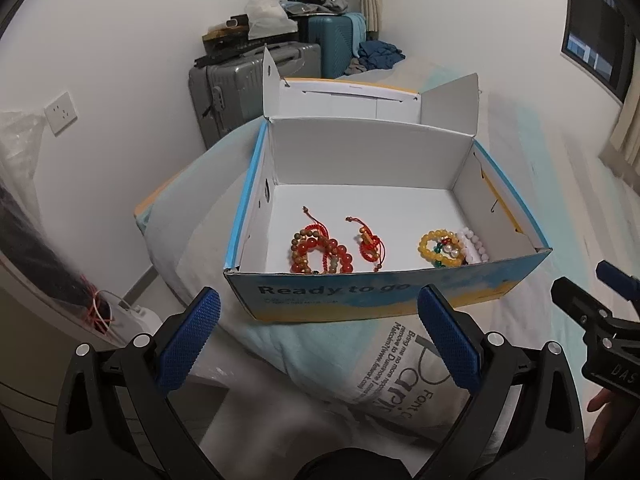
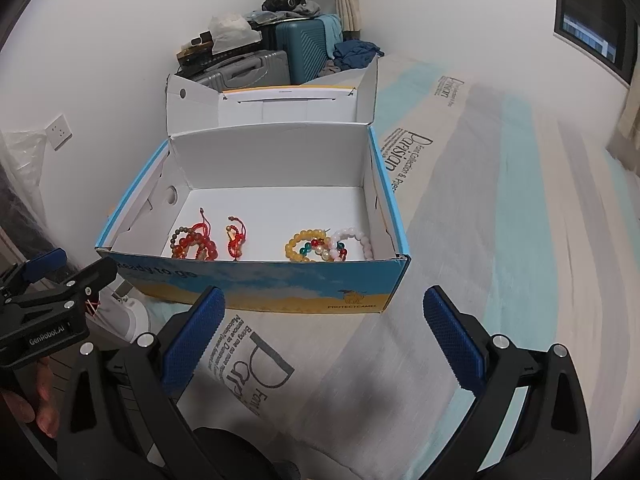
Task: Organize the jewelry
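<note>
Holding both hand-held grippers, left (image 1: pixel 318 334) and right (image 2: pixel 324 338), spread wide and empty, I saw the bracelets (image 1: pixel 320 250) straight ahead inside the box (image 1: pixel 384 294).

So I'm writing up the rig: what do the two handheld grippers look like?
Both are black plastic frames with silver screws and two blue knurled pads. The left gripper carries a "GenRobot.AI" label; the right gripper has partial lettering "DAS". No cables or sleeves show.

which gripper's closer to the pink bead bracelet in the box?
Right. Right gripper sits outside the front wall near the pink bead bracelet; left gripper is further left.
</note>
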A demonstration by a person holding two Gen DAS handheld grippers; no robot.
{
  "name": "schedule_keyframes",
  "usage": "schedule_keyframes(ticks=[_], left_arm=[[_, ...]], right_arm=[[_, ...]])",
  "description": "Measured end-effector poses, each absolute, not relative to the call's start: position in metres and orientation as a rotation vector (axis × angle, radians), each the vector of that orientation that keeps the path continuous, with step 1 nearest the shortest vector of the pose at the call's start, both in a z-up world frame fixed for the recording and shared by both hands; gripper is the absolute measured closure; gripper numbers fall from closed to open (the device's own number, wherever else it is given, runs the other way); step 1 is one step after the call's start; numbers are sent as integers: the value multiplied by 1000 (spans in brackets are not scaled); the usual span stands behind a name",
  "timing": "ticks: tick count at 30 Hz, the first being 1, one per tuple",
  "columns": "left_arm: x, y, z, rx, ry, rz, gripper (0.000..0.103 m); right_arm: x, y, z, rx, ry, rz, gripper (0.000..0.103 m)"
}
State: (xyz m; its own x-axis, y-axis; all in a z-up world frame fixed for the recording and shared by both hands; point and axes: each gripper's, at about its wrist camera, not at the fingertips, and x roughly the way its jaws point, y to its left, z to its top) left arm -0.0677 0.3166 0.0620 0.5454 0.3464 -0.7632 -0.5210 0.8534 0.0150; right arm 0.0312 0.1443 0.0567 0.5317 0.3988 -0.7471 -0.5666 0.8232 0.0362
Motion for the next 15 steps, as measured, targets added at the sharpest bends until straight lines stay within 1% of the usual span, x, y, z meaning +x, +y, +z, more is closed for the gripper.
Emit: schedule_keyframes(ticks=[15], left_arm=[[-73,312,63,-232,838,503,6]], right_arm=[[18,145,57,-217,824,579,7]])
